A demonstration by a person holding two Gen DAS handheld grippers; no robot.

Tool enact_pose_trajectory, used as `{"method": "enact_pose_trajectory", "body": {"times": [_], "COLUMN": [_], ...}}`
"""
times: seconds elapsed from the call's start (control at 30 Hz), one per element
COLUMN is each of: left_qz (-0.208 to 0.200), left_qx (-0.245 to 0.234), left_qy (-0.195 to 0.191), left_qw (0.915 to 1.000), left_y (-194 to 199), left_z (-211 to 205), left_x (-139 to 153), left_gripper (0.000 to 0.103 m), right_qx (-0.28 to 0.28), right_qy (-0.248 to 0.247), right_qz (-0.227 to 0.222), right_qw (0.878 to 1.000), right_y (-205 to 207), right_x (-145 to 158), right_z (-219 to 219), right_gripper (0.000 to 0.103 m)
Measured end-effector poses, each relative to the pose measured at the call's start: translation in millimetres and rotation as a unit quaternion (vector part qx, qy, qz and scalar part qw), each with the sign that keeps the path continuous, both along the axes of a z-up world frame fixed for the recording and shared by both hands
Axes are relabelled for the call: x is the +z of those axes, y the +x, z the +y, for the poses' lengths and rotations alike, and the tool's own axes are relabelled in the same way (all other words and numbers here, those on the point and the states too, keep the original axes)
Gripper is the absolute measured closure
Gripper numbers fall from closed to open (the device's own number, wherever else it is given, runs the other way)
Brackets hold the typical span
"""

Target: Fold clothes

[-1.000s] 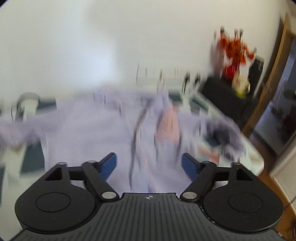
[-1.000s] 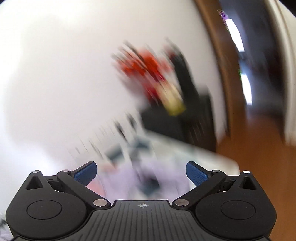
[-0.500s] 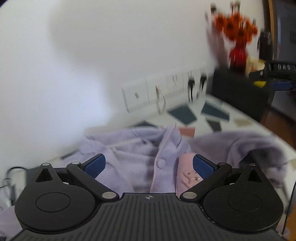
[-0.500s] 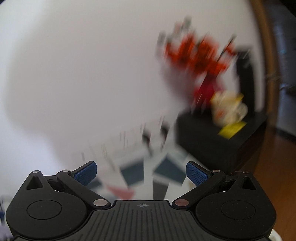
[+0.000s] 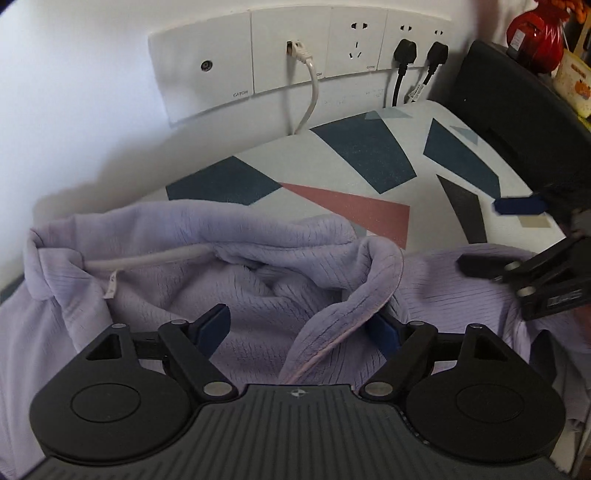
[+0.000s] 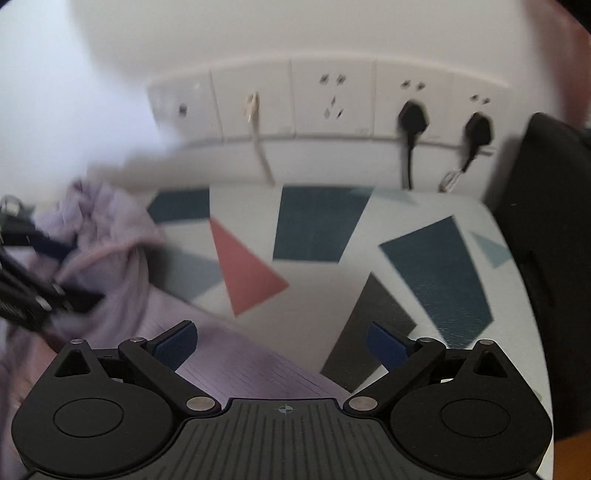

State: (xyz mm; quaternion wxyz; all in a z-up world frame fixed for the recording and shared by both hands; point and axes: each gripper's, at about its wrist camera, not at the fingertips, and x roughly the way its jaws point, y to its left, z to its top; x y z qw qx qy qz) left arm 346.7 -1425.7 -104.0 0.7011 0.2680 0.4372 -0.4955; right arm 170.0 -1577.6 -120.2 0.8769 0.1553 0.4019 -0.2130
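Left gripper (image 5: 301, 328): it is wide open. It sits low over the crumpled neck part of the purple top. A fold of the collar lies between its two blue pads, but the pads are not pinching it.
Purple top (image 5: 258, 280): a soft purple top with a collar. It lies in a messy heap on the counter, on the left and near side. A small white tag hangs inside the neck. One flat striped part spreads out to the right, under the other gripper.
Counter (image 5: 369, 147): white, with dark blue, grey and pink shapes. The far half is bare. It stands against the wall.
Wall plugs (image 5: 295, 55): a row of white plates on the wall behind the counter. One white cord and two black plugs are stuck in them.
Right gripper (image 6: 282, 341): it is wide open and holds nothing. It is over the flat edge of the top. Its left pad is above the purple cloth and its right pad is above the bare counter.
Black box (image 5: 517, 110): a dark thing at the right end of the counter.
Red vase (image 5: 535, 33): it stands on the black box, in the far right corner.
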Motion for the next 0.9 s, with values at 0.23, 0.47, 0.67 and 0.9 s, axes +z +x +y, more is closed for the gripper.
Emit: {"method": "enact_pose_trajectory", "body": {"times": [0.23, 0.47, 0.67, 0.9], "left_qz": [-0.007, 0.028, 0.032, 0.032], "left_qx": [0.016, 0.080, 0.085, 0.047], "left_qy": [-0.032, -0.033, -0.030, -0.058], "left_qw": [0.9993, 0.9959, 0.9954, 0.9967], "left_y": [-3.3, 15.1, 28.0, 49.7], "left_z": [34.2, 92.4, 115.9, 106.2], "left_x": [17.5, 3.0, 1.4, 26.5], "left_gripper": [0.091, 0.093, 0.083, 0.036], "right_qx": [0.030, -0.017, -0.104, -0.081], "right_qy": [0.055, 0.069, 0.090, 0.061], "right_qz": [0.032, -0.009, -0.043, -0.022], "right_qw": [0.998, 0.997, 0.990, 0.995], "right_y": [10.3, -22.7, -66.2, -56.8], "right_x": [-22.9, -3.3, 2.2, 7.0], "right_z": [5.6, 17.1, 33.1, 44.3], "right_gripper": [0.032, 0.088, 0.089, 0.066]}}
